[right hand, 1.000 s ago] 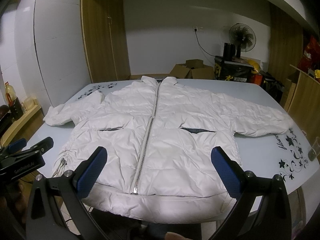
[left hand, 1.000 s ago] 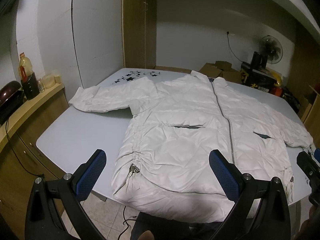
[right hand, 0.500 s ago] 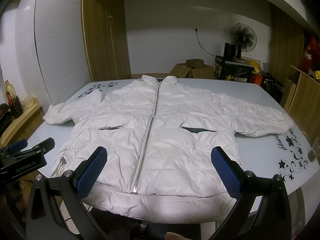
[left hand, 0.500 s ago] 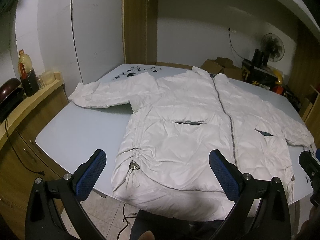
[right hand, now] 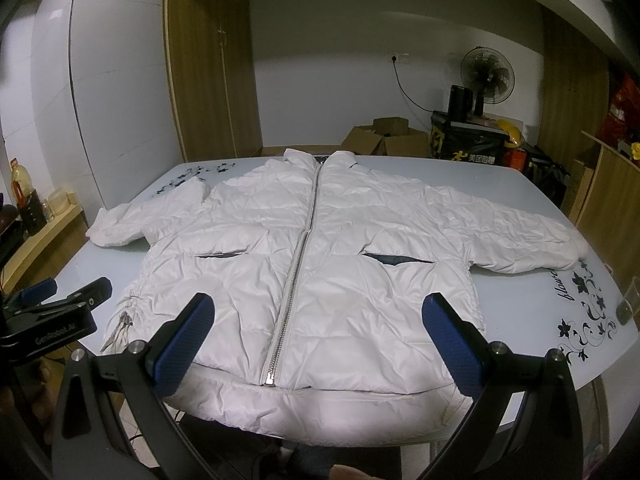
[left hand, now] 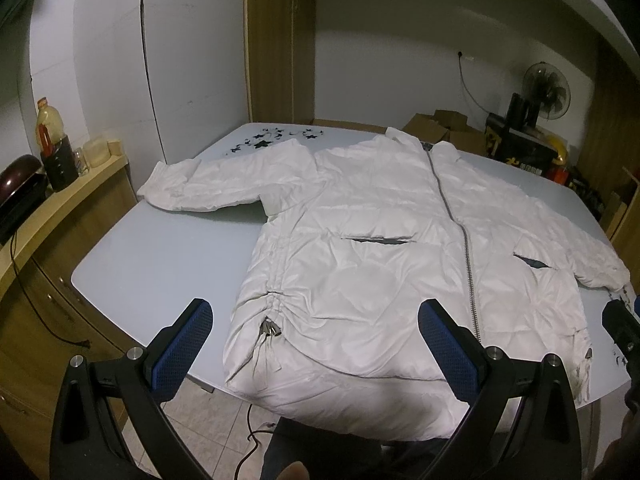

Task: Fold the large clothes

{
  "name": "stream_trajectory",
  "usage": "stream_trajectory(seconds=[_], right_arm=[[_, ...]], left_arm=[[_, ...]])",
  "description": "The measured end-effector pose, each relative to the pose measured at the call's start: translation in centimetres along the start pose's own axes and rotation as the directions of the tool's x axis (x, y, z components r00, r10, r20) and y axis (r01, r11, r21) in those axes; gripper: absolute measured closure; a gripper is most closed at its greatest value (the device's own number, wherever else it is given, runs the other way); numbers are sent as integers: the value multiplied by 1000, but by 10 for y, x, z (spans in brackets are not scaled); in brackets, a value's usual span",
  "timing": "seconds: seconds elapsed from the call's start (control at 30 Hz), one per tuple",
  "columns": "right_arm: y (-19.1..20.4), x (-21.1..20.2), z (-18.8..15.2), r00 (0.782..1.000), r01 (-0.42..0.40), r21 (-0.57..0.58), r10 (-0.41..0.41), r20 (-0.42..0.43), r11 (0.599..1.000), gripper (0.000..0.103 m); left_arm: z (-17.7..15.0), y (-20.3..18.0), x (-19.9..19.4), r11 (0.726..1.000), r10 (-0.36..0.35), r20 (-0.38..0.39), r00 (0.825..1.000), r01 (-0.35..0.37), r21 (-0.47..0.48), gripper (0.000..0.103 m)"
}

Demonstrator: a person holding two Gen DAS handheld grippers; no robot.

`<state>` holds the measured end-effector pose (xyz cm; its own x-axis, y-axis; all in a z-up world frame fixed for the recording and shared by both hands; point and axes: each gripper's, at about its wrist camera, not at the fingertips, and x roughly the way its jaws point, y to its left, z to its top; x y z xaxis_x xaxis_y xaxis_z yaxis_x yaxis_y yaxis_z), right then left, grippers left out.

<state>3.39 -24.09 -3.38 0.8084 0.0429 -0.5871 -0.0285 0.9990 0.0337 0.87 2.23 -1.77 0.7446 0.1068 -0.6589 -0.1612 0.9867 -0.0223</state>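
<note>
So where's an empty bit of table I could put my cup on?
Bare table shows on the left, bordered by the jacket's left sleeve, its side seam and the near table edge. On the right, a bare patch with flower print lies below the right sleeve. The middle is all jacket, its hem overhanging the near edge.

The left gripper fills the bottom of the left wrist frame. Its two black fingers point up and spread wide apart, with the blue pads facing each other and nothing between them. The right gripper sits the same way at the bottom of the right wrist frame, the jaws wide and its blue pads bare. The left gripper also shows at the left edge of that frame.
</note>
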Motion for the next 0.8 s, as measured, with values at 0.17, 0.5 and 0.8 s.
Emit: stream_trajectory(seconds=[0.17, 0.5, 0.8], right_arm=[[0, 0, 0, 1000, -1, 1, 1, -1, 1000, 0], [1, 0, -1, 1000, -1, -2, 1, 2, 1000, 0], [0, 1, -1, 1000, 0, -2, 0, 1, 1000, 0]], left_arm=[[0, 0, 1, 1000, 3, -3, 1000, -3, -1, 0], [-1, 1, 1, 1000, 3, -8, 1000, -3, -4, 0], [-2, 2, 4, 1000, 5, -17, 1000, -5, -5, 0]])
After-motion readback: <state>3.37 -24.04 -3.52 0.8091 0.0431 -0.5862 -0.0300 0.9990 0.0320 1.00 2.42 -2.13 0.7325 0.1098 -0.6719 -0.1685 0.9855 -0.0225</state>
